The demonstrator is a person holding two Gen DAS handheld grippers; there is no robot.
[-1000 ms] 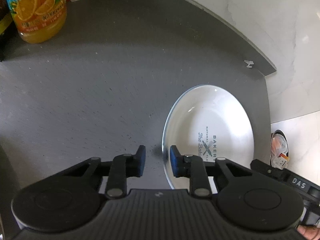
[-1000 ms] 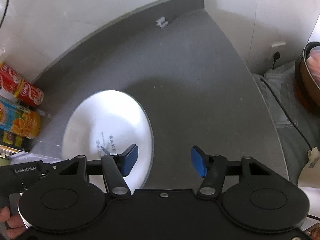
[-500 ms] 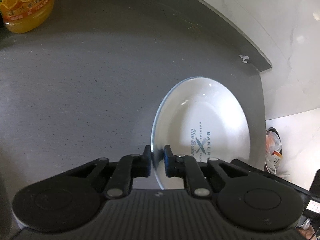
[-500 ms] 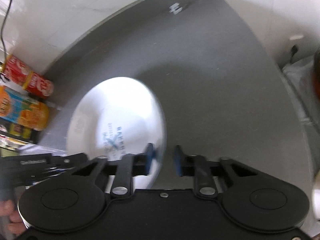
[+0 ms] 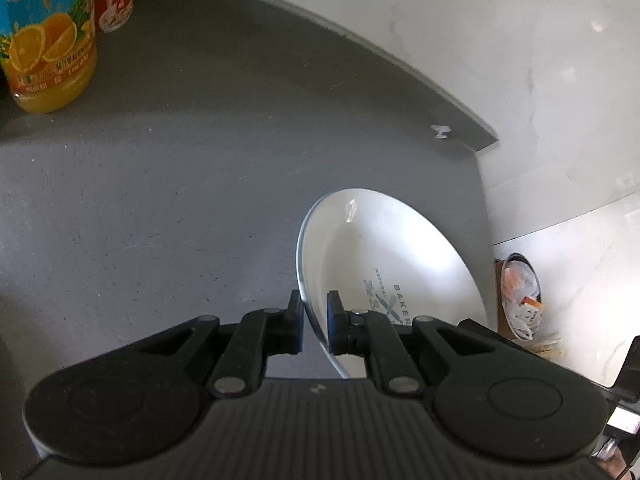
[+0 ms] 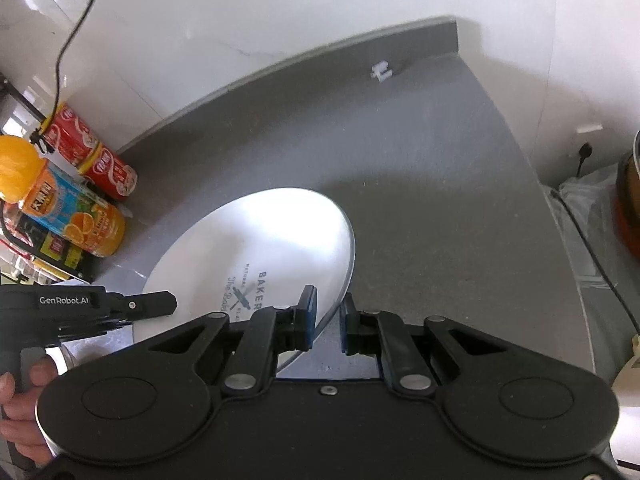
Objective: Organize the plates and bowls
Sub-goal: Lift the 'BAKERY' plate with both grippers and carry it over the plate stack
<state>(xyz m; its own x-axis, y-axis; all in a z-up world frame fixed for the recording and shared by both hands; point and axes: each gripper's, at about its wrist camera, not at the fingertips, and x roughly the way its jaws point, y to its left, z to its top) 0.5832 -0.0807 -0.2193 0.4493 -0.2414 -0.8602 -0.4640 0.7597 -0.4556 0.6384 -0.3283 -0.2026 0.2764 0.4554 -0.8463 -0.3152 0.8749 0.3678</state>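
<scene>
left gripper (image 5: 313, 322) clamped on plate (image 5: 384, 264) left rim | right gripper (image 6: 327, 318) pinching its right rim | plate tilted over counter (image 5: 168, 184), right of juice bottle (image 5: 44, 40) | I'd move both together

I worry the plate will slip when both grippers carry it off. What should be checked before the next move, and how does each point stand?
1. Left hand-held gripper closed on the plate rim: ok.
2. Right hand-held gripper closed on the opposite rim: ok.
3. Rim deep between the pads: cannot tell; both grips look close to the edge.
4. Plate clear of the counter: cannot tell; it looks tilted, but its underside is hidden.
5. Juice bottle and red cans apart from the plate: ok.
6. Plate carries nothing loose: ok.
</scene>
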